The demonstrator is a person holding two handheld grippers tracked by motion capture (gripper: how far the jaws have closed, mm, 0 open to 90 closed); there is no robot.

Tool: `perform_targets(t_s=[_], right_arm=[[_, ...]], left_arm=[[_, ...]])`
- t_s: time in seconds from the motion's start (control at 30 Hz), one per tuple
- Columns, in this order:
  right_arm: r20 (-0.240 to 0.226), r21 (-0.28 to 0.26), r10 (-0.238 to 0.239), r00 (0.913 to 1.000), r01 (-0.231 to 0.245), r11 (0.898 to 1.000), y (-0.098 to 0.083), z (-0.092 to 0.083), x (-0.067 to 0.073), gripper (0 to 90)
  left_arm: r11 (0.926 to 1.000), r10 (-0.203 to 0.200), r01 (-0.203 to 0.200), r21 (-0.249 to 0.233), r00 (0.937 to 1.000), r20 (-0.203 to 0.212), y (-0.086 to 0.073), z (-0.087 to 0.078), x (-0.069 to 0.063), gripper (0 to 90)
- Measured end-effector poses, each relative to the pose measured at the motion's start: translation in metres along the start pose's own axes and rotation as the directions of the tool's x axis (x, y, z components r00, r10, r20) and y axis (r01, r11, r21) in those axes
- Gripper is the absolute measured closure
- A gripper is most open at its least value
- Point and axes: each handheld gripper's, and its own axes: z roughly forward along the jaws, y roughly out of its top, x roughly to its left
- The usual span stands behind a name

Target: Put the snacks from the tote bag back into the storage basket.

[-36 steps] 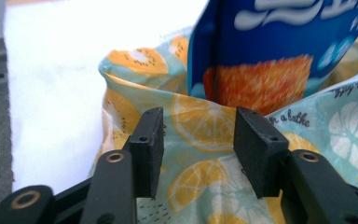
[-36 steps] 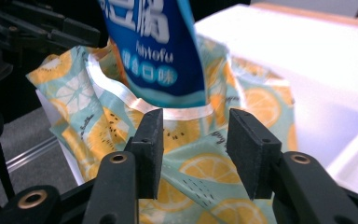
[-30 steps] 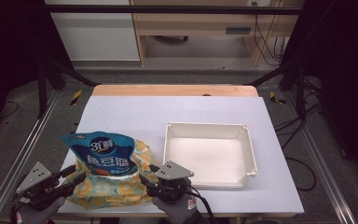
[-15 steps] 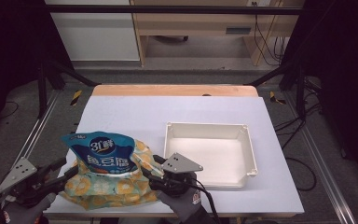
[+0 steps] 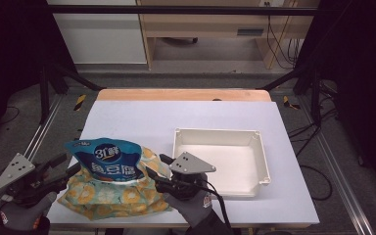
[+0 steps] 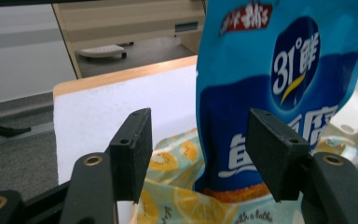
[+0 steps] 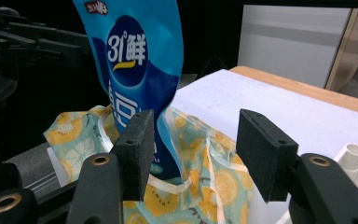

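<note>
From the high view, the blue pouch point(image 5: 106, 159) stands in the fruit-print bag point(image 5: 112, 193) at the desk's point(image 5: 196, 117) near left corner, beside the white tray point(image 5: 218, 159). My left hand-held gripper point(image 5: 63, 169) and right hand-held gripper point(image 5: 156, 174) flank the bag, both released.

In the left gripper view, my jaws have just been opening, gaping before the pouch point(image 6: 279, 88), pressing nothing.

In the right gripper view, jaws gape, having just widened. The bag point(image 7: 205, 177) looks soft, light and crinkly; I'd pinch its rim, not the slick pouch point(image 7: 135, 60).
</note>
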Motion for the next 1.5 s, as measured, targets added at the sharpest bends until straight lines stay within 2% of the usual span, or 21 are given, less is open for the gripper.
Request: perform_targets(t_s=[0.27,0.57,0.73,0.93,1.13,1.4,1.5], right_arm=[[-0.004,-0.013,-0.005,1.0000,0.005,1.000,0.010,0.003,0.002,47.3],[0.000,-0.013,-0.024,0.9997,0.024,1.000,0.024,0.015,0.003,49.9],[-0.004,-0.011,-0.019,0.9998,0.019,1.000,0.032,0.023,0.003,52.3],[-0.003,0.002,-0.020,0.9998,0.020,1.000,0.037,0.030,0.003,58.4],[-0.009,0.023,-0.021,0.9997,0.021,1.000,0.037,0.039,0.002,68.1],[-0.028,0.048,-0.021,0.9994,0.022,0.999,0.037,0.049,0.005,76.3],[-0.032,0.048,-0.014,0.9994,0.016,0.999,0.038,0.052,0.005,79.4]], left_arm=[[0.9998,0.003,-0.003,-0.022,0.9999,-0.014,0.010,0.002,-0.001,41.2],[0.9992,0.001,-0.001,-0.041,0.9999,-0.010,0.019,0.006,-0.002,42.0],[0.9986,-0.006,0.006,-0.053,1.0000,-0.007,0.025,0.010,-0.003,44.4],[0.9981,-0.007,0.007,-0.062,0.9999,-0.012,0.027,0.013,-0.003,50.2],[0.9980,0.003,-0.004,-0.062,0.9999,-0.012,0.026,0.015,-0.006,59.3],[0.9982,-0.012,0.013,-0.058,0.9999,0.003,0.025,0.014,-0.005,74.1],[0.9981,-0.029,0.030,-0.054,0.9994,0.017,0.024,0.014,-0.004,79.5]])
